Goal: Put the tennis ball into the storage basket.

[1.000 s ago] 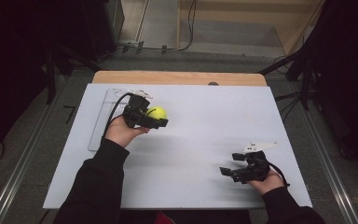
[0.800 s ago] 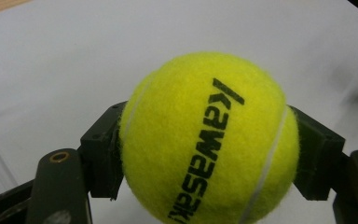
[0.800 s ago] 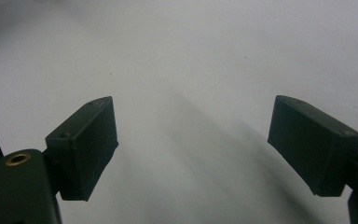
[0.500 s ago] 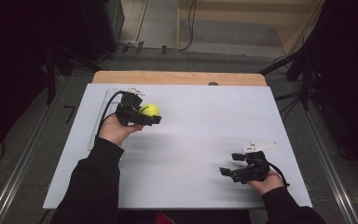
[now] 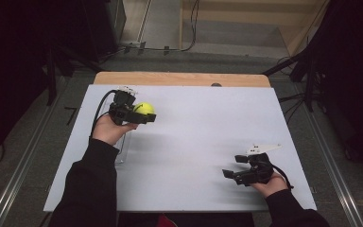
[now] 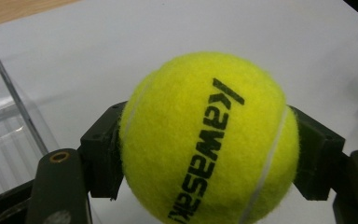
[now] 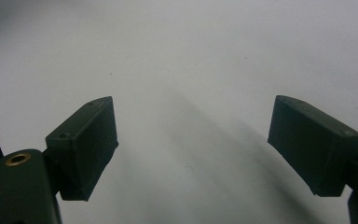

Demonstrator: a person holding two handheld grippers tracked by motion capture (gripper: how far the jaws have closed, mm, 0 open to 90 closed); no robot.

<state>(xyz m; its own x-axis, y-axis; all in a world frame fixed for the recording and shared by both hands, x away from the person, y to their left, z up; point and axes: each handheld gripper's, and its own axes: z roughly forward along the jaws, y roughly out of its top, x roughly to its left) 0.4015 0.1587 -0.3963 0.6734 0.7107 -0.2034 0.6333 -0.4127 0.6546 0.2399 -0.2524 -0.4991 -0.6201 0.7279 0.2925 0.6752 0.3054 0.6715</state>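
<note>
We see the left gripper at about ten o'clock on the white table, its two black jaws clamped on a yellow tennis ball. In the left gripper view the ball sits squarely between the pads, one pressing on each flank, with black lettering running up its face and a pale seam curving down its right side. The ball is carried off the table surface, as far as we can judge from the high view, though the gap beneath it is hard to make out there.

Just at the eight o'clock side of that gripper lies a clear plastic tray, its ribbed floor and raised rim showing at nine o'clock in the left gripper view. In the high view the tray is faint, partly under the person's left hand and dark sleeve.

The right gripper rests low at about four o'clock on the table, well apart from the ball. In the right gripper view its jaws stand wide apart with bare white table between them.

A strip of wooden board edges the table at twelve o'clock.
</note>
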